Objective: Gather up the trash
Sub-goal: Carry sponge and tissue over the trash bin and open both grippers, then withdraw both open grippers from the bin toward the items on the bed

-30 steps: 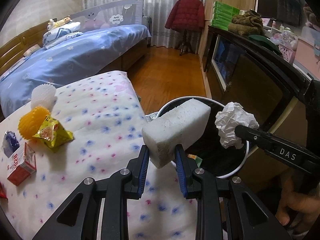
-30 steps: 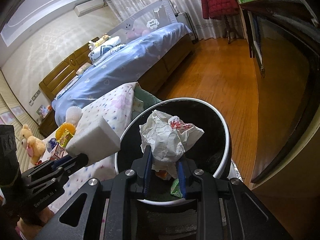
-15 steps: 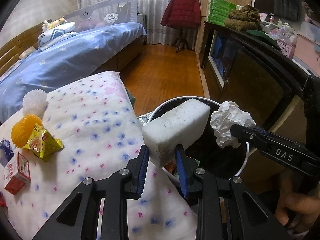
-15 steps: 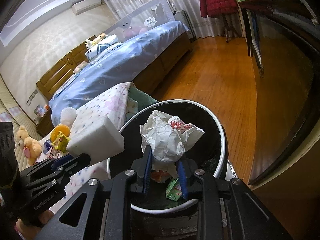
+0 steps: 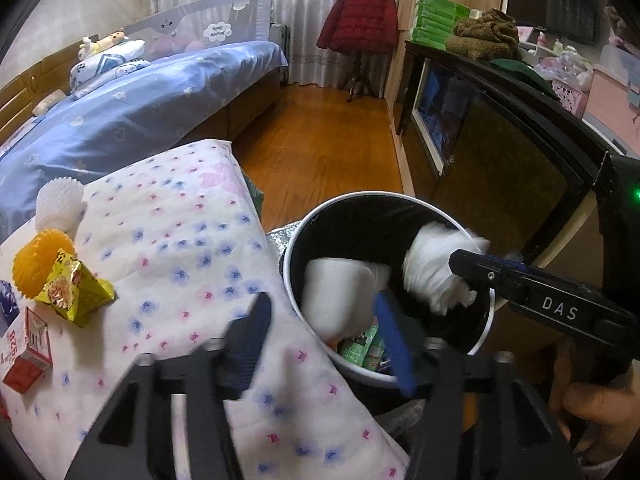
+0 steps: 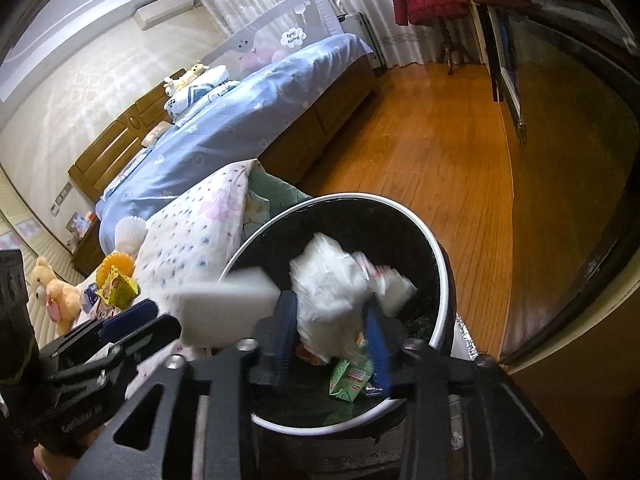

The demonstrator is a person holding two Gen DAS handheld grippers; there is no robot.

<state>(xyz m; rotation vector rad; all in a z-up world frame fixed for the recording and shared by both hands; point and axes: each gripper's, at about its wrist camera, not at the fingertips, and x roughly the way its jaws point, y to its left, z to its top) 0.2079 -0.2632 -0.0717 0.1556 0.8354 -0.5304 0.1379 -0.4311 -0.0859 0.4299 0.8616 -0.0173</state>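
Observation:
A black bin with a white rim [image 5: 400,196] [image 6: 400,208] stands beside the flowered quilt. My left gripper [image 5: 320,320] is open over the bin's near edge; the white foam block [image 5: 340,296] [image 6: 228,308] is loose and blurred, falling into the bin. My right gripper [image 6: 330,320] is open over the bin; the crumpled white paper [image 6: 332,284] [image 5: 436,276] sits blurred between its spread fingers, dropping. Green cartons [image 6: 348,376] lie inside the bin.
On the quilt [image 5: 180,248] at left lie a yellow snack packet [image 5: 72,288], an orange ball [image 5: 40,256], a white ball [image 5: 60,204] and a red-white carton [image 5: 28,352]. A blue bed [image 5: 140,104] stands behind, a dark cabinet [image 5: 500,152] at right, wooden floor [image 5: 328,140] between.
Both grippers have opened. The foam block and the crumpled paper have left the fingers and are dropping into the bin.

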